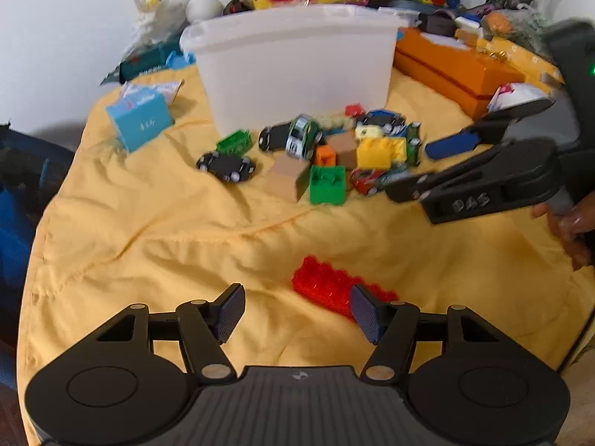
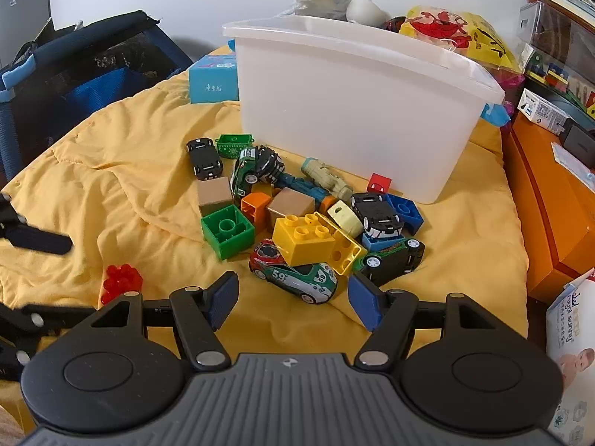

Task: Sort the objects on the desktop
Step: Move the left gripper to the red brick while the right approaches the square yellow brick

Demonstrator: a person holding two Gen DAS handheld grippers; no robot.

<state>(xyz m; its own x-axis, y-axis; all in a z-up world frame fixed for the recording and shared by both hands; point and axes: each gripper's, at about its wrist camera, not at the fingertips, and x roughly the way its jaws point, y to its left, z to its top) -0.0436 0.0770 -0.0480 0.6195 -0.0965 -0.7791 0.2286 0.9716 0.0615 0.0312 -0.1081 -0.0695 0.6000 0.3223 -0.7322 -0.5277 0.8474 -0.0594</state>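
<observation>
A red studded brick (image 1: 327, 286) lies on the yellow cloth (image 1: 167, 223), just beyond my left gripper (image 1: 297, 312). That gripper is open, and its right pad covers one end of the brick without pressing it. The brick (image 2: 121, 278) also shows at the left of the right wrist view, beside the left gripper's fingers (image 2: 41, 239). My right gripper (image 2: 293, 303) is open and empty, just short of a green, white and red toy car (image 2: 293, 275). This car is at the near edge of a pile of bricks and cars, among them a yellow brick (image 2: 303, 239) and a green brick (image 2: 227, 230). A white plastic bin (image 2: 353, 111) stands behind the pile.
A light blue box (image 1: 139, 119) sits left of the bin (image 1: 297, 67). An orange case (image 1: 453, 70) with clutter on it lines the right side. A dark blue bag (image 2: 93, 74) stands off the cloth's left edge. A pack of wipes (image 2: 572, 334) is at the near right.
</observation>
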